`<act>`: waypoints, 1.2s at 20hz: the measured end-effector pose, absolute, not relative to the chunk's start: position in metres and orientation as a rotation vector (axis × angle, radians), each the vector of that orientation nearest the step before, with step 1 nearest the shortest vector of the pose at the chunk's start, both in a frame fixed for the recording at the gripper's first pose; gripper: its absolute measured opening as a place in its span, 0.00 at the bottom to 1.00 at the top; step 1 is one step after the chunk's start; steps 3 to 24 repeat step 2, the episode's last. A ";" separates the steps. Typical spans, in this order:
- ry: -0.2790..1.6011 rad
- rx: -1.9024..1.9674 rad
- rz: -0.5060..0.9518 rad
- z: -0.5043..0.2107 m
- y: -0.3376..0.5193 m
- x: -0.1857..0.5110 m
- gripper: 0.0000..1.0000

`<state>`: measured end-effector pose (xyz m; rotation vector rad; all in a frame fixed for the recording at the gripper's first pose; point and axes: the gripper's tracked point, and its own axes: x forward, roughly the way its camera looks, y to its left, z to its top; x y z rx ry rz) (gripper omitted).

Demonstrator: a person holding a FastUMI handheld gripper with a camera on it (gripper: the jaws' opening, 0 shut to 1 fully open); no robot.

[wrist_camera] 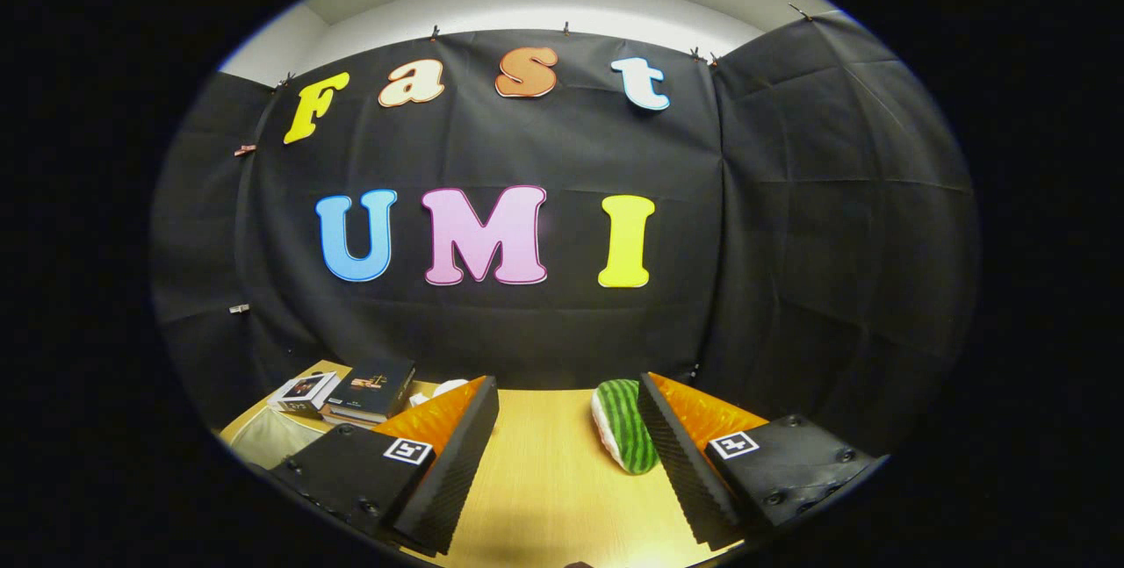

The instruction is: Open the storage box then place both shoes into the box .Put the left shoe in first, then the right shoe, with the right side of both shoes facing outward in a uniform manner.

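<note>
1. A green-striped shoe [625, 424] with a white edge lies on the table [544, 480], low in the frame and right of centre.
2. It rests just inside the right finger [680, 454], which covers its right side; whether the two touch cannot be told.
3. The claw [569, 471] stands wide open, its fingers spread well apart with bare wood between them, and it has hold of nothing.
4. The left finger [452, 471] sits at the lower left of centre, well apart from the shoe.
5. Beyond the left finger, at the lower left of the frame, a stack of books [369, 392] lies on the table, with a small white box [303, 392] just beside it on the left.
6. A bit of something white [443, 388] peeks out between the books and the left finger's tip; what it is cannot be told.
7. Black cloth [790, 243] walls in the table at the back and right.
</note>
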<state>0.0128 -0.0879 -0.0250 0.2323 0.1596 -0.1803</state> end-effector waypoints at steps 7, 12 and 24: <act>0.159 0.223 -0.183 -0.026 -0.094 0.012 0.98; 0.159 0.223 -0.183 -0.026 -0.094 0.012 0.98; 0.159 0.223 -0.183 -0.026 -0.094 0.012 0.98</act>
